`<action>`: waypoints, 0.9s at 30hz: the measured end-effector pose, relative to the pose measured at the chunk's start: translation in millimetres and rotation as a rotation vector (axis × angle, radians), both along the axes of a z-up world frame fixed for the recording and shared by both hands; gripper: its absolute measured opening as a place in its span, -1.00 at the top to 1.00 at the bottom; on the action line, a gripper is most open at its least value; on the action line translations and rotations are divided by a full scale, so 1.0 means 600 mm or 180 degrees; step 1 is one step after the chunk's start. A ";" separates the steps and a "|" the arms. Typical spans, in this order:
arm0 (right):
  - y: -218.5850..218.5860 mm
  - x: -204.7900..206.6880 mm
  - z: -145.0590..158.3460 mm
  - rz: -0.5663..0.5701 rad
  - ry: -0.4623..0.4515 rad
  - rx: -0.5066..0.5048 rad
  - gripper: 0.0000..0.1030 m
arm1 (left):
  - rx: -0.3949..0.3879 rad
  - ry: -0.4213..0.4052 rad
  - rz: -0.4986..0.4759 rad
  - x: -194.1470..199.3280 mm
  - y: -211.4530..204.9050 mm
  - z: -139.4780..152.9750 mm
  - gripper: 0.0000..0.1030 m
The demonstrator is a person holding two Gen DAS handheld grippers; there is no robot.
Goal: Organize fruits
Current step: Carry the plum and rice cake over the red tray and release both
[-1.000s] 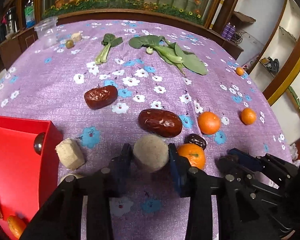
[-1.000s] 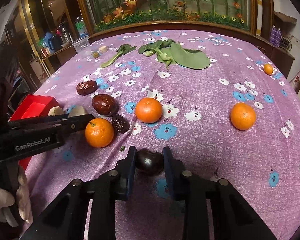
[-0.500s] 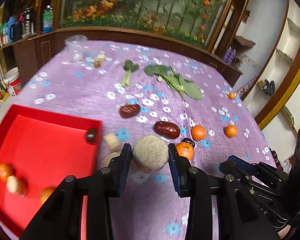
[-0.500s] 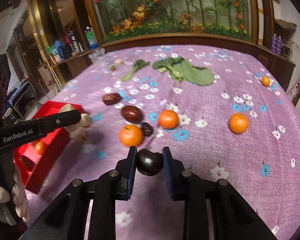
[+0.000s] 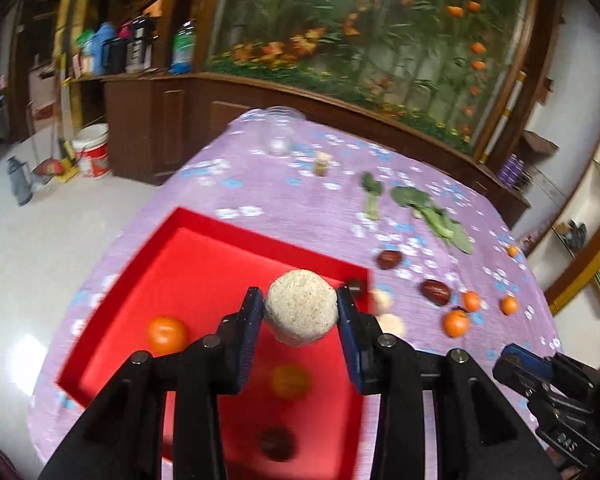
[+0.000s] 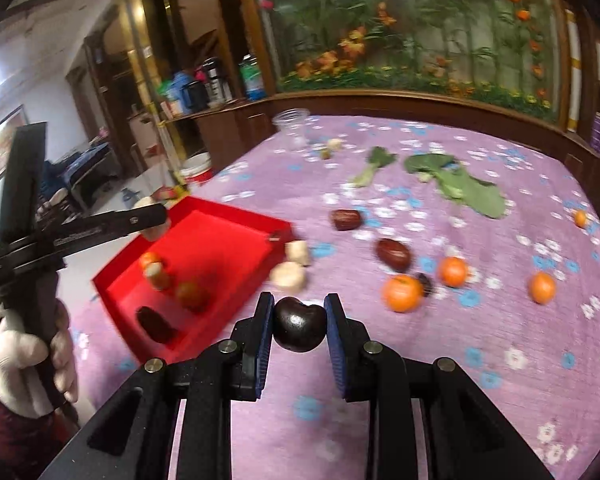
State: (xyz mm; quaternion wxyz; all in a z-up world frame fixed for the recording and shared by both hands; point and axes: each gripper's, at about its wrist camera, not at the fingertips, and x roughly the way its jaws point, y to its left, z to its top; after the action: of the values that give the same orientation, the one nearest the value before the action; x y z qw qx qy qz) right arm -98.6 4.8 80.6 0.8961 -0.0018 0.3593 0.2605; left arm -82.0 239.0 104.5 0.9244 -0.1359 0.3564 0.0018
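Both grippers have risen from the surface toward the red tray (image 5: pixel 204 264): left gripper (image 5: pixel 300 314) jaws clamp a pale ball (image 5: pixel 301 307), right gripper (image 6: pixel 299 322) jaws pinch a dark fruit (image 6: pixel 299 327) (drop-off likely next).

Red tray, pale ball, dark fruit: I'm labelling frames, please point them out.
Red tray (image 5: pixel 204 264), left wrist view, bare floor.
Pale ball (image 5: pixel 301 307), left wrist view, middle.
Dark fruit (image 6: pixel 299 323), right wrist view, middle.

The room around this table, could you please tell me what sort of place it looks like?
Probably a home dining or living room: a round table under a purple flowered cloth, a large glass-fronted flower and bamboo display behind it, and a dark wooden shelf with bottles and flasks.
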 end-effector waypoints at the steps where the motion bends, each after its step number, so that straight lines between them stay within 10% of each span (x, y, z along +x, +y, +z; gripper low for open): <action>1: 0.016 0.004 -0.003 0.0058 0.0027 0.0000 0.46 | -0.0003 0.0029 0.0051 0.003 0.016 -0.005 0.30; 18: 0.192 0.102 -0.077 0.0447 0.0518 -0.0090 0.45 | -0.0113 0.0310 0.0300 0.058 0.129 -0.077 0.30; 27: 0.202 0.125 -0.095 0.0442 0.0617 -0.0002 0.42 | -0.0362 0.0259 0.0319 0.048 0.128 -0.073 -0.28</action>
State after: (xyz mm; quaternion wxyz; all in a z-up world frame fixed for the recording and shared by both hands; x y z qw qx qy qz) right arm -23.4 126.0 23.8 0.8369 -0.0019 0.4434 0.3208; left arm -53.2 316.0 60.5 0.8987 -0.2056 0.3859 0.0333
